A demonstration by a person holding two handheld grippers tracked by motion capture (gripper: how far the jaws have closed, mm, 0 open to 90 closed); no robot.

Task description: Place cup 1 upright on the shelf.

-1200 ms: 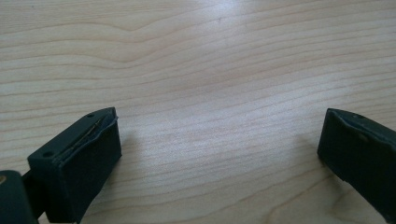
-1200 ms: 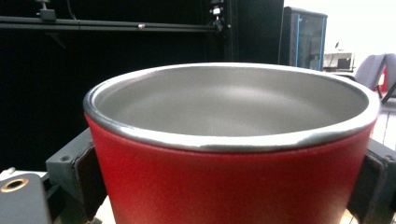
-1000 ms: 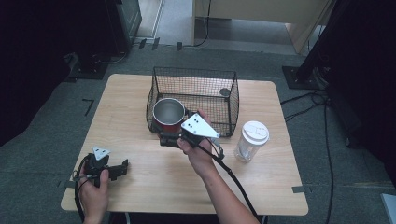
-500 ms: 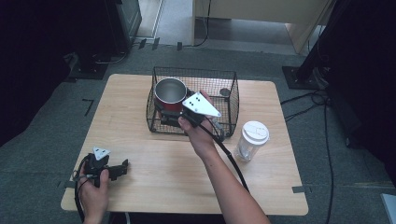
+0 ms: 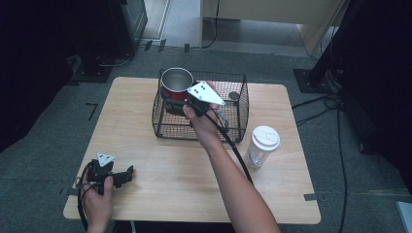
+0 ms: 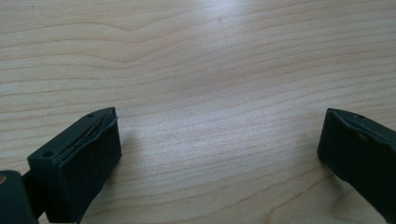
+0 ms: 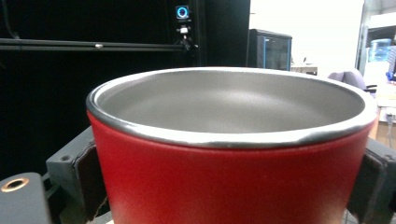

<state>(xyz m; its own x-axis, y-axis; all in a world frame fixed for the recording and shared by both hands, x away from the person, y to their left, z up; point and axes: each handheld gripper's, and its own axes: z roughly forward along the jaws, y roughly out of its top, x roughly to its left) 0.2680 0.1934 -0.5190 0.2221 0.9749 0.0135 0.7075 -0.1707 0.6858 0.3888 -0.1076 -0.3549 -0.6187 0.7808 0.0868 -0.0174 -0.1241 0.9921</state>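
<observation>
Right tongs (image 5: 171,103) are clamped on the red cup (image 5: 176,83), held up over the wire basket's (image 5: 204,130) back-left corner, so I'd keep it level and lower it straight in clear of the rim, while the left tongs (image 5: 127,174) sit wide open on the counter (image 5: 160,165).

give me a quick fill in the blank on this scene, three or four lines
1. The right gripper is shut on a red ____ with a steel inside.
2. It holds it above the black wire ____ on the table.
3. The clear cup to the right of that has a ____ lid.
4. The left gripper rests near the table's front left corner with its jaws ____.

Missing words: cup; basket; white; open
</observation>
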